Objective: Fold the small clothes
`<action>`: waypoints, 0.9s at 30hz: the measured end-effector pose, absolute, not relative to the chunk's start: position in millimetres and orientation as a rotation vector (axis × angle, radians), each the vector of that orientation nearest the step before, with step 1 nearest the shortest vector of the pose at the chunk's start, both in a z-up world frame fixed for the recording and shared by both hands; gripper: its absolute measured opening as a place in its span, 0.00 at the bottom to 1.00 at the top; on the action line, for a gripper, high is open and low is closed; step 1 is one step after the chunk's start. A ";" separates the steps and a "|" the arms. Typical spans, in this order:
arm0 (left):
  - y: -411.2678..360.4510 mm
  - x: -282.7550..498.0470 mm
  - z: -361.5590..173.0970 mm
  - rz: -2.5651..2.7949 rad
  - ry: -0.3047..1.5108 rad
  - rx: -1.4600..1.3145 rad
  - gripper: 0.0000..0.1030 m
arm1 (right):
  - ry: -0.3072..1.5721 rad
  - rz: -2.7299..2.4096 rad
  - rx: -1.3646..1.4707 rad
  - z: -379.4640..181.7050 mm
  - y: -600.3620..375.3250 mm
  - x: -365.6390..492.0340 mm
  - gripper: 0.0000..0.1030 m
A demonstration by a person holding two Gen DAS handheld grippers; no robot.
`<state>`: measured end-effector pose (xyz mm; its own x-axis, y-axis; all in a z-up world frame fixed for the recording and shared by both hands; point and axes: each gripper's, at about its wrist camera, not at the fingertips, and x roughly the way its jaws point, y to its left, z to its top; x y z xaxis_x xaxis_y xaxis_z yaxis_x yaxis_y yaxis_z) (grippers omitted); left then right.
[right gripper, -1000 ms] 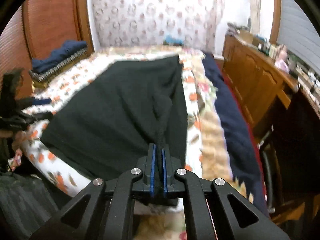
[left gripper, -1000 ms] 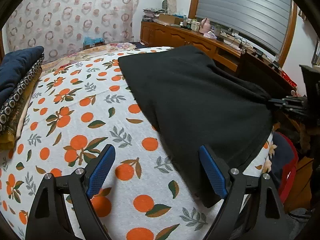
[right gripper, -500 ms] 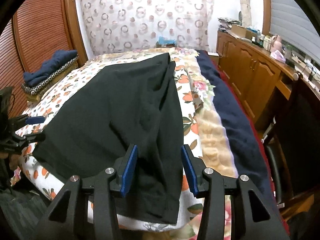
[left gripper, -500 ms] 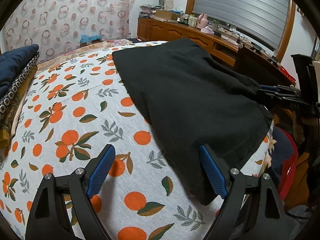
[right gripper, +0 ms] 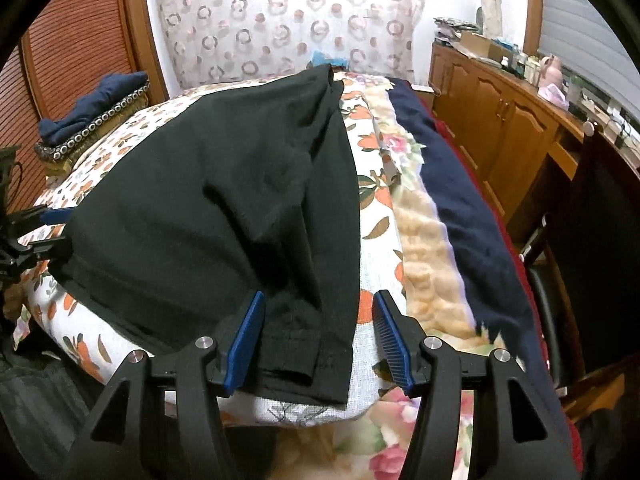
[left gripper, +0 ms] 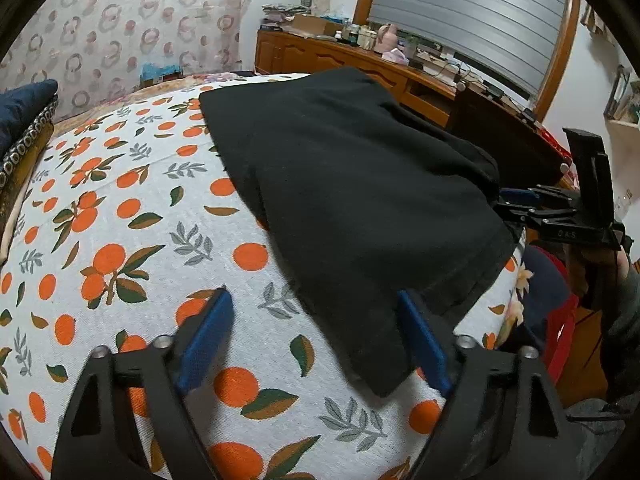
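Left wrist view: the left tongs (left gripper: pixel 312 344) hang over the near edge of the bed (left gripper: pixel 120 208), their jaws apart and closing, with the near left corner of the black garment (left gripper: pixel 340 184) lying between them, pads not pressing it. The garment lies spread flat across the orange-print bed cover. At its right edge the right tongs (left gripper: pixel 516 202) show from the side. Right wrist view: the right tongs (right gripper: pixel 320 340) are released and opening, the garment's (right gripper: pixel 224 184) hemmed corner lying loose between the blue pads (right gripper: pixel 246 340) at the bed's near edge.
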<state>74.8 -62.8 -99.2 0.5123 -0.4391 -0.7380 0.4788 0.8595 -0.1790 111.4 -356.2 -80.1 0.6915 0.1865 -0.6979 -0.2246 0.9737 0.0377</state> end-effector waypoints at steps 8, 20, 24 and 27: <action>-67.1 69.5 -98.3 -0.575 0.872 0.065 0.43 | 0.767 0.277 -0.102 -80.7 -344.9 105.7 0.35; -68.9 65.2 -86.5 -0.618 0.843 0.045 0.08 | 0.703 0.331 -0.048 -74.1 -344.7 94.3 0.08; -65.2 68.5 -66.2 -0.613 0.788 0.022 0.07 | 0.615 0.341 -0.024 -53.3 -347.1 88.5 0.08; -59.3 75.7 -51.0 -0.606 0.754 -0.008 0.07 | 0.553 0.343 -0.020 -36.3 -347.3 87.5 0.08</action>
<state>75.7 -59.3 -51.0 0.5674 -0.5189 -0.6394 0.5134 0.8300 -0.2179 87.5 -347.3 -36.3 0.7956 0.3136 -0.5183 -0.3244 0.9431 0.0727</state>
